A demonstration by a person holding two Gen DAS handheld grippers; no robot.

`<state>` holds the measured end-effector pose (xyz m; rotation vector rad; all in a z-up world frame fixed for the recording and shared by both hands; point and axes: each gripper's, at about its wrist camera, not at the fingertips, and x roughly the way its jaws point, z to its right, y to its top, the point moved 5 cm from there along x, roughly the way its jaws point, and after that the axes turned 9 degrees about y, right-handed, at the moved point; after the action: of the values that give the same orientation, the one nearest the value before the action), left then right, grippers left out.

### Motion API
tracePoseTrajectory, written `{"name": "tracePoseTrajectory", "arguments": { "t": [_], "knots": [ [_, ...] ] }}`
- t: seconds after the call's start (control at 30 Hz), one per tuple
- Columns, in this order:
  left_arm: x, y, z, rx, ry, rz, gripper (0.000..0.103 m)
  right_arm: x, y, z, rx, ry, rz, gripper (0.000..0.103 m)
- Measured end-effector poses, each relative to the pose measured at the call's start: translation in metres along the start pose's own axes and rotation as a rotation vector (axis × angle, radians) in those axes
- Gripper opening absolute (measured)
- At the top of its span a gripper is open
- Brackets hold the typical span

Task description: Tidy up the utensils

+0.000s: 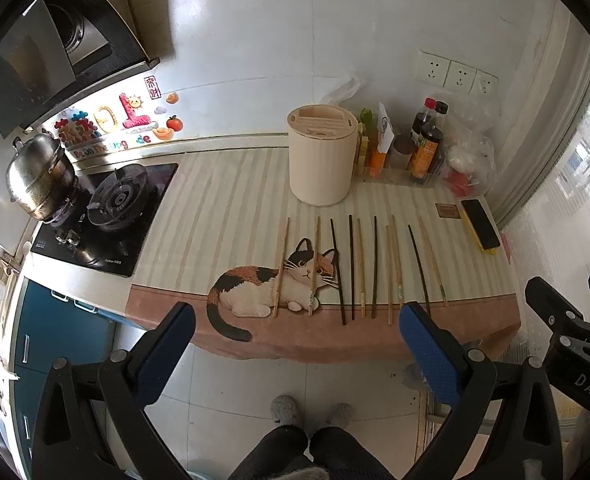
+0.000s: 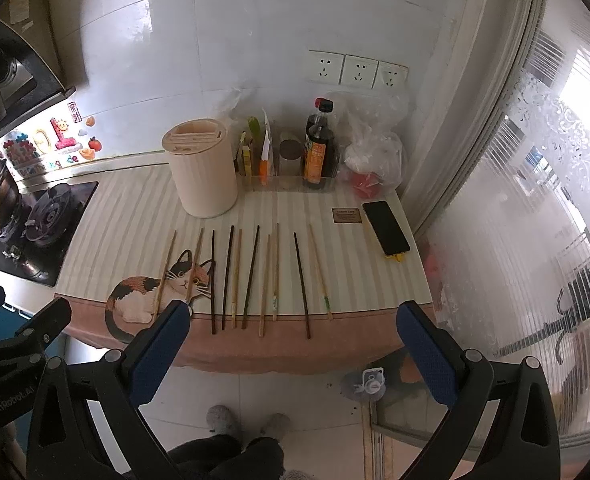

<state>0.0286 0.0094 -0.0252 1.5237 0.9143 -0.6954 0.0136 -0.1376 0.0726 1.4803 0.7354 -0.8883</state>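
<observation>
Home kitchen: gas hob [image 1: 111,216] w/ steel pot [image 1: 39,176], range hood [image 1: 35,52], sauce bottles [image 2: 319,148], tiled wall.

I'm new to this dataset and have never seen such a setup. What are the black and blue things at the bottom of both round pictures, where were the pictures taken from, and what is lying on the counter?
Each picture comes from a fisheye camera mounted on a hand-held gripper, looking forward along its two fingers. A person holds one in each hand; there is no robot arm. The left wrist view shows the left gripper, and the right wrist view shows the right gripper. The blue parts are the finger pads. Both stand open and hold nothing.

On the counter lies a striped mat with a cat picture. Chopsticks, some dark and some light, lie on it in a row. Behind them stands a cream utensil holder, then sauce bottles and plastic bags. A phone lies to the right, a gas stove to the left.
</observation>
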Motion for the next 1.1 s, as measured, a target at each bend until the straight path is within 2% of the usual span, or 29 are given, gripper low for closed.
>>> {"name": "tracePoseTrajectory", "arguments": {
  "t": [1.1],
  "knots": [
    [-0.0054,0.0025,-0.0068,-0.009,0.014,0.031,0.103,-0.0051,0.0031,-0.0077,0.005,0.004,0.012,0.103]
  ]
}}
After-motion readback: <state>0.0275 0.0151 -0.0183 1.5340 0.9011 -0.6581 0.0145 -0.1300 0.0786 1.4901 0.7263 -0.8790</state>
